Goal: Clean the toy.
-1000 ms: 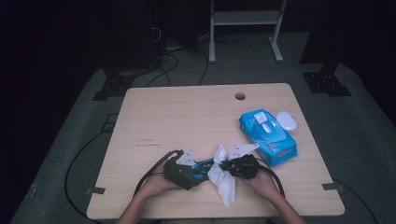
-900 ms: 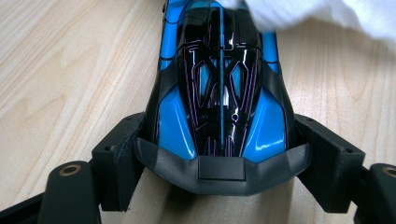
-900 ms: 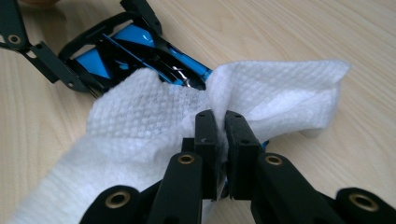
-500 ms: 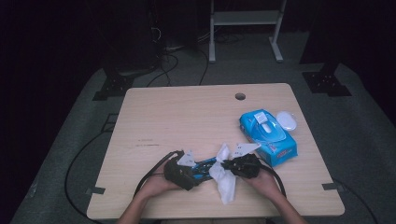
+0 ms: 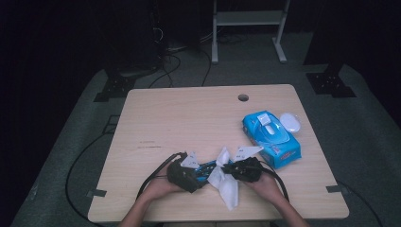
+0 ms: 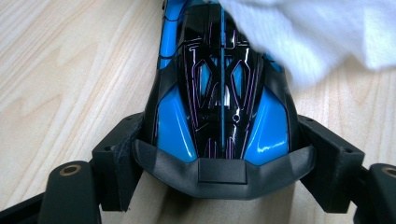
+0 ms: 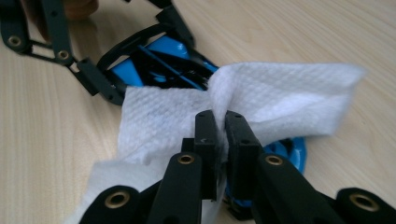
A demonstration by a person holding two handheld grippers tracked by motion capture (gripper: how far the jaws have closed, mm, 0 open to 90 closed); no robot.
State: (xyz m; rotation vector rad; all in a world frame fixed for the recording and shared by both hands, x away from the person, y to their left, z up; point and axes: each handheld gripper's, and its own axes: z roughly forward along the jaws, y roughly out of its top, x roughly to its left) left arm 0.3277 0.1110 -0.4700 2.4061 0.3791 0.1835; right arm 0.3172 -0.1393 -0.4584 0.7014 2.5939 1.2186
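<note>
Barely anything has shifted since the earlier shots: both hands sit at the same spot near the bottom middle of the high view, and the wipe's loose end has only settled a touch lower.

So the thing being worked on is a toy car (image 6: pixel 219 93), glossy black and bright blue, with thin purple-white lines traced over the black top panel and a matte dark bumper at the near end. In the left gripper view it runs straight up the middle of the frame, with light glinting off the blue side panels. The left tongs (image 6: pixel 219 154) are clamped on it, one black jaw pressed against each flank just behind that bumper, so the car sits squarely between them and rests on the light wood counter (image 6: pixel 56 70).

The wipe (image 7: pixel 261 107) is white with a fine dimpled texture, crumpled and folded over. The right tongs (image 7: pixel 222 135) are pinched tight on a bunched fold of it, jaws almost touching in the lower middle of the right gripper view. From there the sheet drapes over the far end of the car, with blue peeking out above left and lower right of it.

In the high view, the left tongs (image 5: pixel 187 174) and right tongs (image 5: pixel 239 171) face each other, wipe between them, and a blue wipes pack (image 5: pixel 272 137) lies to the upper right, well apart.
</note>
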